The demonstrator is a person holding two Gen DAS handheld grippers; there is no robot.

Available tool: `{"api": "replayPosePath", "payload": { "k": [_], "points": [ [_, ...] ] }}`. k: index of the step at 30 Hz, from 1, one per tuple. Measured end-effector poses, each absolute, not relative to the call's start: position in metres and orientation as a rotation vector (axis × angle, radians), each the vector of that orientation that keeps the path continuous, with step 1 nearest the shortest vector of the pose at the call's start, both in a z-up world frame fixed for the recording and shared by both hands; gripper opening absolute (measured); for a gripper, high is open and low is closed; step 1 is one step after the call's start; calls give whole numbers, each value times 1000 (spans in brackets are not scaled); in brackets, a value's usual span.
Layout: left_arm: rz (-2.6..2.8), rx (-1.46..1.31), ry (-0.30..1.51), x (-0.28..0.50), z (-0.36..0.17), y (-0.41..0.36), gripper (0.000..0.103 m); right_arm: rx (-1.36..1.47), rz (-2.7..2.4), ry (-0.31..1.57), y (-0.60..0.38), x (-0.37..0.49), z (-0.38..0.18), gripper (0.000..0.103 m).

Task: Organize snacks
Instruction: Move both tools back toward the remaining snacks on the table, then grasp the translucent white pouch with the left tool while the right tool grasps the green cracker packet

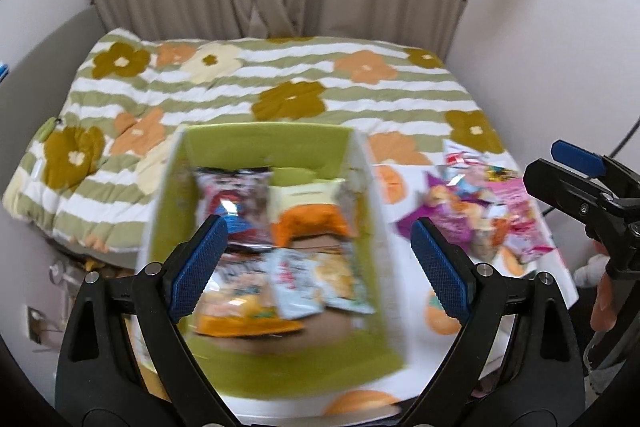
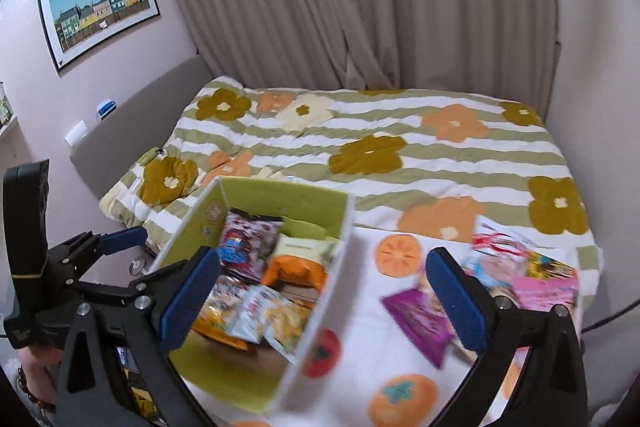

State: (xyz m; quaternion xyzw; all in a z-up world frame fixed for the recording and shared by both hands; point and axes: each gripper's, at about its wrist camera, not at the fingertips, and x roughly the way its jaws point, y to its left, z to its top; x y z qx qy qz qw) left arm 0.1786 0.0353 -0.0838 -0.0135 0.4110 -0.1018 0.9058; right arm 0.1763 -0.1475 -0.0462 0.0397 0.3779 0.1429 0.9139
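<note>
Both hand-held grippers, left (image 1: 318,259) and right (image 2: 320,301), are seen spread and empty; snack packets (image 1: 276,247) lie in green box (image 1: 264,143), more packets (image 2: 520,275) at right

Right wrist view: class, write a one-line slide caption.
Open right gripper above a green-lined cardboard box of snack packets, with a purple foil snack packet beside it on a fruit-print white cloth.

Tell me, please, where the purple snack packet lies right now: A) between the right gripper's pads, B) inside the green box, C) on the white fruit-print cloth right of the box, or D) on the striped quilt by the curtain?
C: the purple snack packet lies on the fruit-print cloth, outside the green box.
</note>
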Motion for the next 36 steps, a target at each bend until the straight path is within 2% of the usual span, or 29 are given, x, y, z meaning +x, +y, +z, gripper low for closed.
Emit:
{"api": "replayPosePath", "payload": {
  "k": [10, 20, 28, 36],
  "points": [
    [-356, -29, 868, 125, -91, -103, 92, 125, 163, 763, -285, 105, -44, 103],
    [-446, 86, 992, 92, -158, -218, 92, 145, 134, 820, -372, 65, -77, 103],
    [-562, 222, 1100, 74, -219, -272, 92, 167, 112, 881, -408, 47, -121, 103],
    [-632, 340, 1174, 72, -276, -293, 92, 164, 67, 949, -418, 40, -161, 103]
  ]
}}
